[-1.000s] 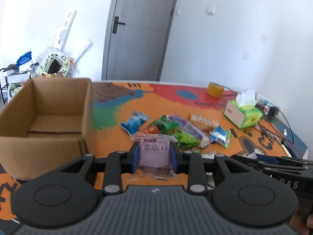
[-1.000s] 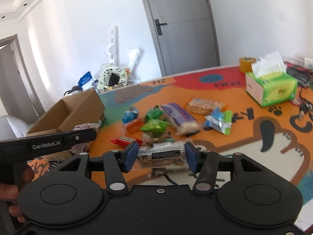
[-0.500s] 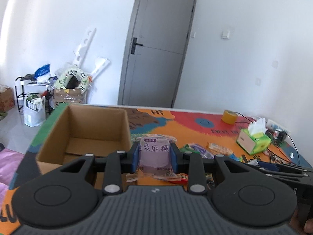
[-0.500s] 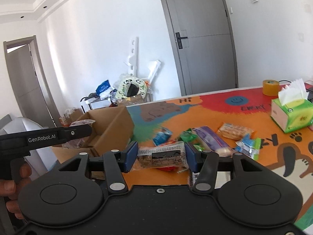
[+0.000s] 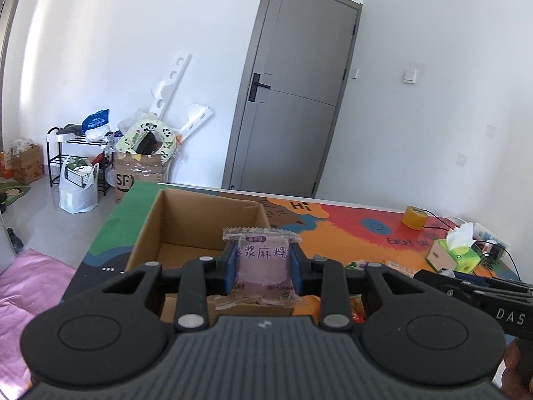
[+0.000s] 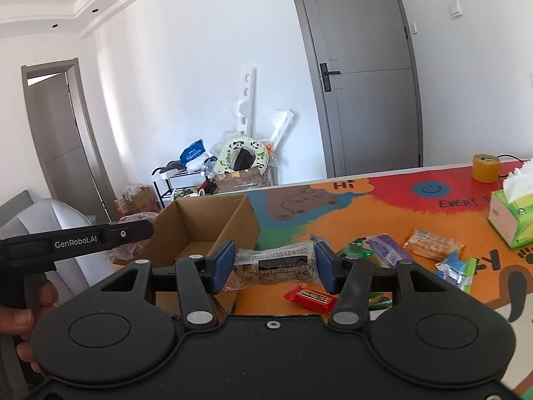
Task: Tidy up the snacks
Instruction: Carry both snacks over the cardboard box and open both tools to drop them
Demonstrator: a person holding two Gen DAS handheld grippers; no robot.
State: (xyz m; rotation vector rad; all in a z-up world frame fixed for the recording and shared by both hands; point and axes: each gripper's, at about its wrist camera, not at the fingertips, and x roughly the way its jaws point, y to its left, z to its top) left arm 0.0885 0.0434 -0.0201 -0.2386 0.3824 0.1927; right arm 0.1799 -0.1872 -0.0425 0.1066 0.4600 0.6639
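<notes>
Left gripper [image 5: 262, 263] kept purple mochi packet [image 5: 262, 260] clamped, right gripper [image 6: 271, 266] clear-wrapped bar [image 6: 273, 264]; both had risen toward cardboard box [image 5: 186, 220].

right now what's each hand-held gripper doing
left hand-held gripper: closed on a purple snack packet
right hand-held gripper: closed on a clear-wrapped snack bar

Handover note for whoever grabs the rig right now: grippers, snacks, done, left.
Left gripper: shut on purple mochi packet, held in front of the cardboard box.
Right gripper: shut on clear-wrapped dark snack bar, beside the box's open side.
Box: what shows of the inside is empty.
Done: both snacks picked up.
Left: drop both in the box, then clear the table: red packet, green, purple, orange, blue-green.
</notes>
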